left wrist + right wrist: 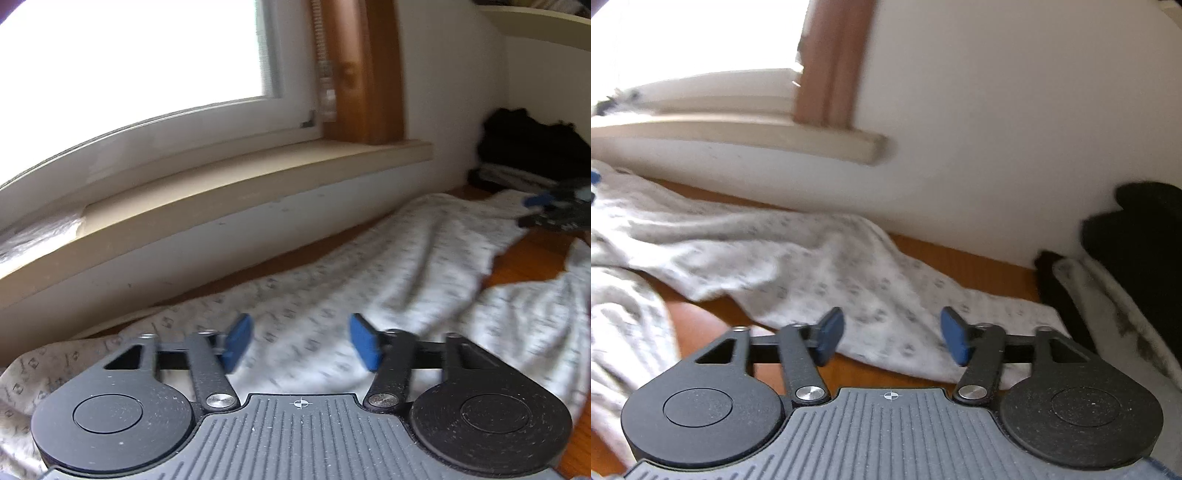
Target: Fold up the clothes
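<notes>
The garment (388, 266), a white fabric with a small grey repeating print, lies spread and rumpled across the wooden tabletop (960, 266) below the window sill (258, 173), its folds loose and uneven, with bare wood showing between two of its parts. Judge it light, thin and limp: it will drape and slide over the wood instead of holding a crease, so you should pinch it at an edge or corner, where a single layer lifts cleanly, and not in the bunched middle. Your left gripper (301, 341) hangs over the cloth with its blue pads apart, holding nothing. Your right gripper (892, 339) is likewise spread and empty, poised above the garment's narrower end close to its near edge. A dark pile of other clothing (1137, 251) rests against the wall at the far right, just beside that end. Motion blur hides the finer pattern and any seams, so which part is sleeve or hem cannot be told.
</notes>
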### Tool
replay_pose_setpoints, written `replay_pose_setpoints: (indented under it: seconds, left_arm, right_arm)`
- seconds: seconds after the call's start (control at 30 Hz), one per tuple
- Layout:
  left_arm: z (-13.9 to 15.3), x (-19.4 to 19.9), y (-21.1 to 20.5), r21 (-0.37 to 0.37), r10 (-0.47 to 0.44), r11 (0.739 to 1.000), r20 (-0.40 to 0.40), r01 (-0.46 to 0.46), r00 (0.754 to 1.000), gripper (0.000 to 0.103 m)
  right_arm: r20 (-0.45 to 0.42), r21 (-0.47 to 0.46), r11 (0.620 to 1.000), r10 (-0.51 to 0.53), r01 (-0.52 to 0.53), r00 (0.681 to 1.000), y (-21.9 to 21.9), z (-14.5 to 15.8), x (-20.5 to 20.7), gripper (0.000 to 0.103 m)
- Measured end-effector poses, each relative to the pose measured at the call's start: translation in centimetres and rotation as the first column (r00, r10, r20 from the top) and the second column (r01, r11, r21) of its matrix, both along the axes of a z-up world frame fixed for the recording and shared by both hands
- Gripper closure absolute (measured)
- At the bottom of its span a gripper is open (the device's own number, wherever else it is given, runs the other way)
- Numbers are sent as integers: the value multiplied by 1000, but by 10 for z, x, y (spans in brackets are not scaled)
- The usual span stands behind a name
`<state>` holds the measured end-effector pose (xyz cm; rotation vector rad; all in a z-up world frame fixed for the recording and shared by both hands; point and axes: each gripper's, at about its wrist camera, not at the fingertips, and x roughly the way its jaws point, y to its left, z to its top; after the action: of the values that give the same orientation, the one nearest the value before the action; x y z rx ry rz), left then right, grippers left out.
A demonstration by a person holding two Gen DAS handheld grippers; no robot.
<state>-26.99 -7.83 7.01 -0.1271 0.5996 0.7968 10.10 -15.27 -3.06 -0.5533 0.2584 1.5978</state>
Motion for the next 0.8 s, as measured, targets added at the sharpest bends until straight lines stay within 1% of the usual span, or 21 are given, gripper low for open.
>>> replay_pose_setpoints:
  seconds: [0.03,0.07,0.2,0.33,0.37,0.4,0.43,0.47,0.53,0.63,0.8]
  left_arm:
    - [2,1,-7,-3,-15,1000,-7,15,1000,55]
    - [2,3,-12,-7,-29,1000,-18,29,999,56]
    - [-5,15,-29,-31,-71,997,-75,69,995,56]
    - [-14,24,-36,-51,-98,995,-141,91,985,55]
    - [-16,24,-37,-47,-99,995,-153,93,983,57]
    - [-17,24,-37,-43,-99,995,-164,93,981,62]
    - [-15,23,-37,-30,-94,995,-166,90,982,86]
    - [-13,22,-38,-16,-88,996,-167,86,982,100]
    - [-2,11,-38,-4,-66,998,-128,67,990,100]
    - [15,-5,-37,12,-34,999,-64,35,997,101]
    - [44,-32,-36,32,19,999,44,-21,999,100]
  right_arm:
    - [-8,-6,1000,7,-7,1000,-1,-2,-2,35]
    - [-16,-12,1000,15,-15,1000,-1,-5,-3,35]
    - [-28,-36,999,1,-2,1000,1,-10,-4,35]
    - [-51,-69,997,-27,24,998,7,-13,2,35]
    - [-50,-77,997,-28,24,998,8,-15,1,35]
    - [-46,-82,996,-27,23,999,9,-16,0,35]
    - [-37,-82,996,-24,21,999,9,-17,-1,35]
    - [-29,-81,997,-20,17,999,8,-17,-2,35]
    - [-17,-76,997,-18,17,1000,7,-18,-3,35]
    - [-27,-68,997,-26,24,999,6,-17,-1,35]
    - [-54,-67,997,-42,39,998,6,-17,6,34]
